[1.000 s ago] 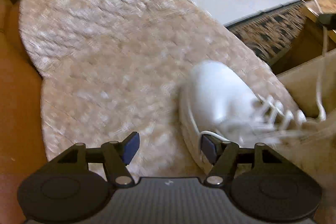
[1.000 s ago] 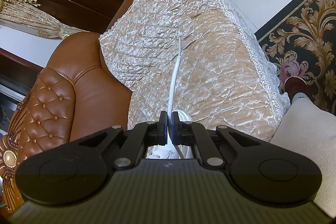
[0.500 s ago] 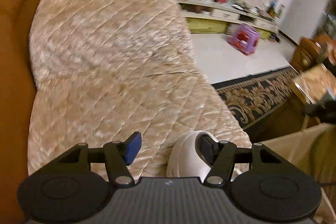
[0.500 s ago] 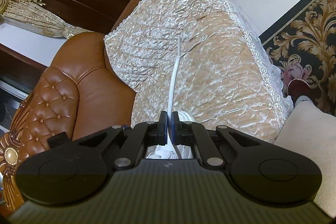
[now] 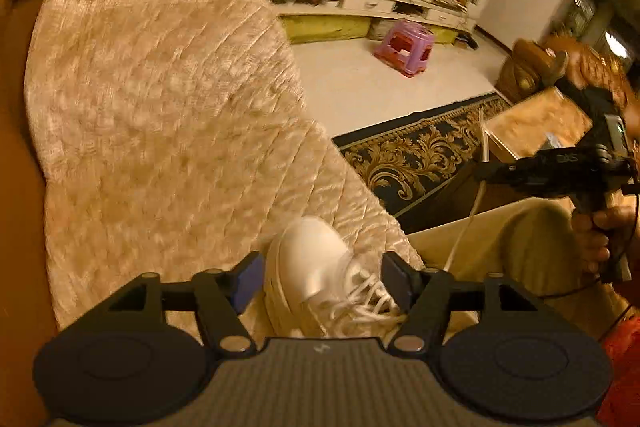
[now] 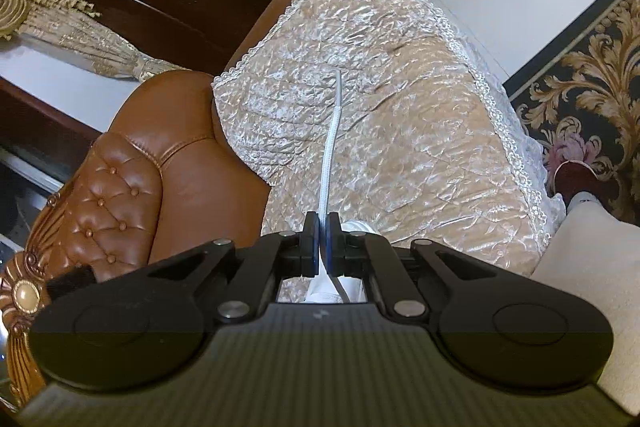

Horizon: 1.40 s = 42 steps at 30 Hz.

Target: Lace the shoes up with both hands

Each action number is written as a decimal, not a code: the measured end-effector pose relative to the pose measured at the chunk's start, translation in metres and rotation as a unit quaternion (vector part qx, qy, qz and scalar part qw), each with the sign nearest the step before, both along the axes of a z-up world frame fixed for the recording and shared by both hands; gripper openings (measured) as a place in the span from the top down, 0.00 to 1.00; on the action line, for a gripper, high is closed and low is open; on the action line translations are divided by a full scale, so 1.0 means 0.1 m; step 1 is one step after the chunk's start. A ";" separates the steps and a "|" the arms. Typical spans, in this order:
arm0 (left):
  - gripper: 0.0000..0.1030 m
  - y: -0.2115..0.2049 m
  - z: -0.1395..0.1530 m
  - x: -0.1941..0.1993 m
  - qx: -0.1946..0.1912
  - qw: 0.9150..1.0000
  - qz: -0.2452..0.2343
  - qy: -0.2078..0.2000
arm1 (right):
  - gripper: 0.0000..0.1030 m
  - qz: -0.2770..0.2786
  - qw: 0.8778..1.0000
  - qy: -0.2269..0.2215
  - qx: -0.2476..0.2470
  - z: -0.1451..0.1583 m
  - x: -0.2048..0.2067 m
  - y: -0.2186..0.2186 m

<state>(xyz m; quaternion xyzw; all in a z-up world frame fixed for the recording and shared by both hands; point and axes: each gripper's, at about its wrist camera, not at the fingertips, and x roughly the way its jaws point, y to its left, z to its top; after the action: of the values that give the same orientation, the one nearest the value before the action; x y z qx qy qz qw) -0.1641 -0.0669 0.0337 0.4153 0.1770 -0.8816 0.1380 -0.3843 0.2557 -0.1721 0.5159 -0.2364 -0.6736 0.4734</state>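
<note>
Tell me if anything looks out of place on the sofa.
A white shoe sits on the sofa's quilted cover, an odd spot for footwear. Its lace is pulled out, pinched in the right gripper.

No readable text anywhere. Marking on right gripper (image 5: 560, 163) body too blurred; small logo on left gripper (image 5: 322, 277) housing illegible.

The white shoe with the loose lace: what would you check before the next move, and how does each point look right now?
1. Right claw shut on the lace: ok.
2. Lace tip free past the claw: ok.
3. Left claw open, empty: ok.
4. White shoe resting on the quilted cover: ok.
5. Shoe between the left claw's fingers: ok.
6. Next eyelet visible: cannot tell, blurred.
</note>
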 end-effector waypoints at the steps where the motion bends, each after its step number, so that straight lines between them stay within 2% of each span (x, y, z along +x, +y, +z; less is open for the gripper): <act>1: 0.24 0.05 0.06 -0.05 -0.007 1.000 -0.008 -0.001 | 0.94 0.000 1.000 0.003 -0.002 0.01 0.01 0.01; 4: 0.20 0.22 0.24 -0.21 -0.028 0.999 -0.032 -0.003 | 0.94 -0.007 1.000 0.005 -0.006 0.01 0.01 0.04; 5: 0.20 0.31 0.24 -0.32 -0.041 0.998 -0.046 -0.017 | 0.94 -0.010 1.000 0.003 -0.008 0.00 0.01 0.06; 6: 0.21 0.45 0.19 -0.47 -0.055 0.995 -0.065 -0.045 | 0.94 -0.012 1.000 0.002 -0.011 0.00 0.01 0.07; 8: 0.36 0.67 0.06 -0.73 -0.071 0.988 -0.096 -0.096 | 0.94 -0.013 1.000 0.007 -0.012 0.01 0.01 0.09; 9: 0.38 0.73 0.00 -0.78 -0.072 0.986 -0.103 -0.108 | 0.94 -0.014 1.000 0.010 -0.011 0.02 0.02 0.10; 13: 0.39 0.97 -0.22 -0.97 -0.076 0.976 -0.130 -0.159 | 0.94 -0.022 0.999 0.023 -0.015 0.04 0.05 0.18; 14: 0.41 1.03 -0.28 -1.02 -0.076 0.973 -0.136 -0.172 | 0.94 -0.025 0.999 0.023 -0.017 0.05 0.05 0.21; 15: 0.47 1.09 -0.34 -1.07 -0.077 0.969 -0.143 -0.185 | 0.94 -0.028 0.999 0.024 -0.018 0.05 0.05 0.23; 17: 0.84 1.21 -0.45 -1.17 -0.079 0.962 -0.156 -0.210 | 0.94 -0.033 0.999 0.025 -0.022 0.05 0.05 0.27; 18: 0.88 1.23 -0.46 -1.17 -0.077 0.963 -0.154 -0.208 | 0.94 -0.032 0.999 0.026 -0.024 0.05 0.05 0.28; 20: 0.95 1.17 -0.38 -1.10 -0.068 0.973 -0.131 -0.178 | 0.94 -0.030 0.999 0.027 -0.026 0.05 0.05 0.29; 24: 0.97 0.89 -0.10 -0.98 -0.034 0.993 -0.052 -0.099 | 0.92 -0.030 0.999 0.023 -0.026 0.04 0.05 0.34; 26: 0.97 0.73 0.06 -0.93 -0.013 0.998 -0.015 -0.053 | 0.65 -0.036 0.999 0.017 -0.025 0.02 0.06 0.39; 28: 0.98 0.61 0.21 -0.90 0.004 1.000 0.012 -0.012 | 0.60 -0.043 0.998 0.014 -0.032 0.01 0.08 0.44; 31: 0.98 0.65 0.37 -0.94 -0.006 1.000 0.012 0.016 | 0.59 -0.024 0.999 0.025 -0.036 0.03 0.12 0.46; 34: 0.98 0.76 0.36 -1.04 -0.014 1.000 -0.007 0.011 | 0.59 0.030 0.996 0.080 -0.027 0.13 0.31 0.36; 36: 0.98 0.80 0.34 -1.09 -0.010 1.000 -0.012 0.009 | 0.59 0.069 0.986 0.153 -0.012 0.23 0.54 0.21; 37: 0.98 0.81 0.34 -1.09 -0.008 1.000 -0.013 0.011 | 0.59 0.086 0.982 0.168 -0.019 0.25 0.66 0.16; 40: 0.98 0.83 0.35 -1.07 -0.003 1.000 -0.009 0.021 | 0.59 0.148 0.975 0.158 -0.058 0.20 0.93 -0.14; 42: 0.98 0.85 0.38 -1.00 -0.001 1.000 -0.007 0.027 | 0.59 0.149 0.979 0.140 -0.024 0.14 1.08 -0.38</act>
<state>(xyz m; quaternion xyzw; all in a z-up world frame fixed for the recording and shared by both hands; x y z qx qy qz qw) -0.2639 0.0185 0.0721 0.3922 0.1766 -0.8937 0.1274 -0.2763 0.2174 -0.1578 0.4344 -0.1040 -0.6555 0.6089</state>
